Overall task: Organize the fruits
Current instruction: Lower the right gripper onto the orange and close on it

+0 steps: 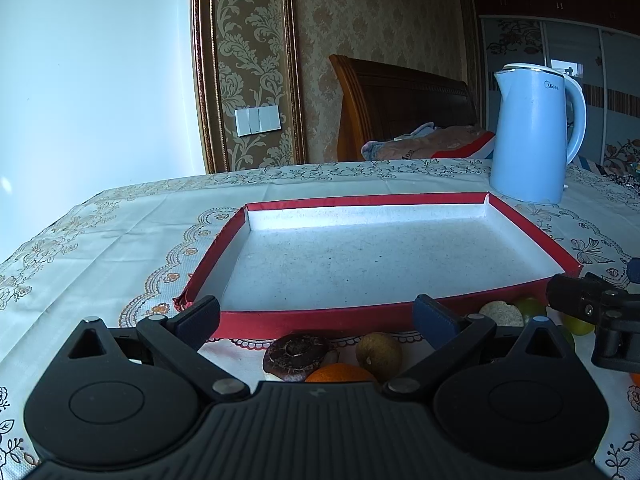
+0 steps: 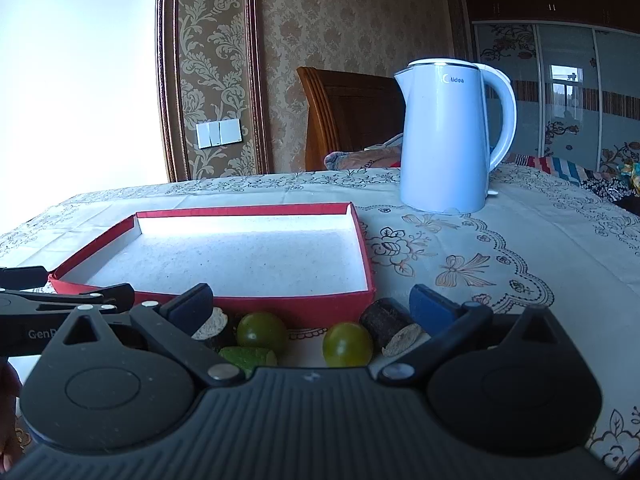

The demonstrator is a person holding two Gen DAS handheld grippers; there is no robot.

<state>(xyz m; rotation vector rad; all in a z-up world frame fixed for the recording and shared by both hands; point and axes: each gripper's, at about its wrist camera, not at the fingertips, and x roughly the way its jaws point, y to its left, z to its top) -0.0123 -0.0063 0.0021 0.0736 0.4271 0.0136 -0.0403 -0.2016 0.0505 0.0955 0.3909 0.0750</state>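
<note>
i see a shallow red tray (image 1: 304,322) with a speckled white floor, sitting on the patterned tablecloth (image 1: 100,240); nothing lies in it. the fruits are lined up on the cloth just outside its near wall. ahead of my left gripper (image 1: 316,320) are a dark brown doughnut-shaped piece (image 1: 295,356), an orange (image 1: 340,374) partly hidden by the gripper body, and a brownish-green kiwi-like fruit (image 1: 379,356). my left gripper's fingers are spread wide and grip nothing; those three pieces lie between and just below the tips.

my right gripper (image 2: 312,306) is likewise wide apart and empty. between its fingers lie two round green fruits (image 2: 347,344), a green slice (image 2: 248,357) and a dark cut log-like piece (image 2: 390,326) close to the right finger. a light blue kettle (image 2: 444,140) stands beyond the tray's far right corner.
</note>
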